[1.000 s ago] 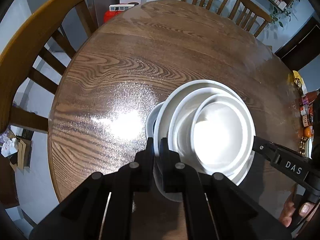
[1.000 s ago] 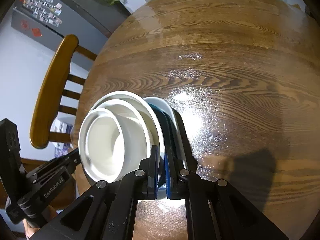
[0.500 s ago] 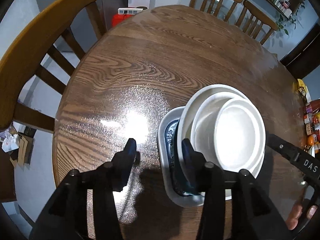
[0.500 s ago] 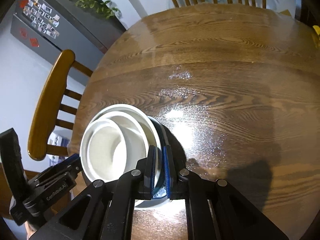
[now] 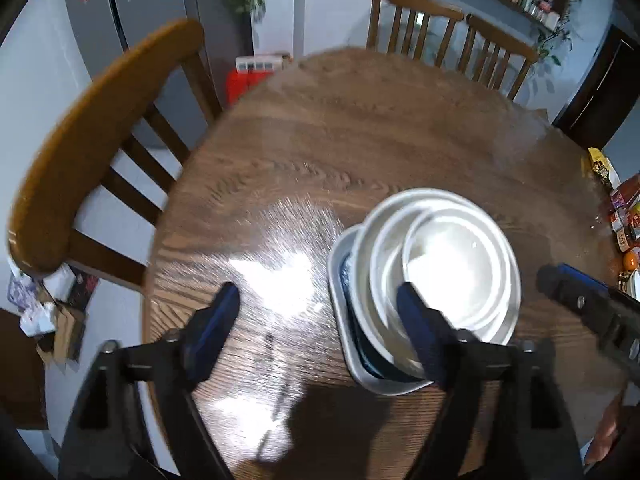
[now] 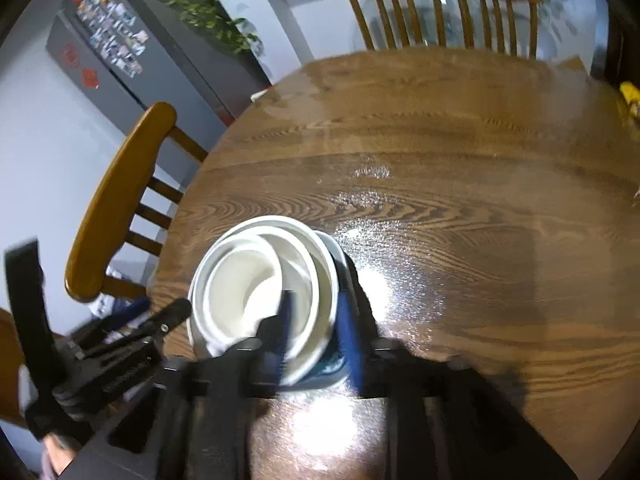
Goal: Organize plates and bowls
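A stack of nested white bowls [image 5: 452, 272] rests on a rectangular grey plate with a dark blue inside [image 5: 340, 304], near the front edge of the round wooden table [image 5: 360, 140]. My left gripper [image 5: 316, 320] hovers above the stack's left side, its jaws opening wide, touching nothing. In the right wrist view the same bowls [image 6: 248, 284] lie lower left. My right gripper [image 6: 316, 324] is above their right rim, jaws opening, pads off the rim. Each gripper shows in the other's view: the right gripper [image 5: 592, 312] and the left gripper [image 6: 120, 344].
Wooden chairs stand at the table's left [image 5: 100, 140] and far side [image 5: 416, 12]. A grey fridge [image 5: 140, 20] and a red box [image 5: 248, 80] are behind. Packets and an orange [image 5: 624, 216] crowd the right edge. A hand [image 5: 604, 436] holds the right gripper.
Both grippers were shut on the plate's edges. The left opened first, then the right, and both have lifted up and back. The stack stays on the table.
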A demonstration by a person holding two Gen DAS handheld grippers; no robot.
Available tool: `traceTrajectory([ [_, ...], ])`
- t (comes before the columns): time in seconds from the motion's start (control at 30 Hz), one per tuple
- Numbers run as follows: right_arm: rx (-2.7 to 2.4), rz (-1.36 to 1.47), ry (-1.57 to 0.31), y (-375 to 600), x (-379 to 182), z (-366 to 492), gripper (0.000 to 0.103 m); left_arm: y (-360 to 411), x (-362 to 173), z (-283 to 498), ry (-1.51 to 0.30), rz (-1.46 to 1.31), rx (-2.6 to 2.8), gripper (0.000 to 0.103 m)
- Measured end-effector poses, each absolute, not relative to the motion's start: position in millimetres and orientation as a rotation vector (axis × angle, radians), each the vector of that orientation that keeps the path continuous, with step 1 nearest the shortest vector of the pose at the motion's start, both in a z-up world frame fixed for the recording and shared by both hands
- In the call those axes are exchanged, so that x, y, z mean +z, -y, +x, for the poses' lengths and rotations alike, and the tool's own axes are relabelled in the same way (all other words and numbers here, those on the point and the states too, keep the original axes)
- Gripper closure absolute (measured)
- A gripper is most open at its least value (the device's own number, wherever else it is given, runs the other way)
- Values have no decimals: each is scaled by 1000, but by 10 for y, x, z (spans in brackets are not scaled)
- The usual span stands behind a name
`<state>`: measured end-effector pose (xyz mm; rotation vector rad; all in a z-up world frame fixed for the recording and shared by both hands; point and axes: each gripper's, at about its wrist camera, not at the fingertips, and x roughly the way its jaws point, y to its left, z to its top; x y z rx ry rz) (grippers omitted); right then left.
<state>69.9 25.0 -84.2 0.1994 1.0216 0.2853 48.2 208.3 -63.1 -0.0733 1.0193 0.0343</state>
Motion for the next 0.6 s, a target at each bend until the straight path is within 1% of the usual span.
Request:
traceTrajectory([
  [0.03, 280, 180, -1004, -265, -818, 647, 45, -2091, -568, 437, -993, -57, 36, 22],
  [0.1, 272, 153, -981, -282, -774, 548, 44, -2087, -483, 359, -964, -45, 30, 21],
  [0.27, 281, 147, -948, -272, -700, 308, 44, -2113, -300, 164, -897, -13, 22, 8],
  [0.3, 280, 135, -940, -281, -683, 252, 43, -2111, -274, 121, -891, -7, 16, 4],
  [0.33, 278, 120, -931, -291, -665, 194, 41, -2110, -251, 77, -884, -4, 8, 1],
  [0.4, 272, 99, -918, -304, -640, 109, 28, -2092, -228, 32, -882, 13, 7, 1],
  [0.47, 267, 76, -898, -307, -618, 20, 22, -2080, -221, 5, -882, 19, -5, 1],
  [0.5, 266, 65, -892, -308, -616, -11, 19, -2071, -217, -9, -885, 23, -14, 1],
  [0.6, 267, 48, -883, -292, -617, -88, 18, -2036, -230, -43, -899, 41, -30, 1],
])
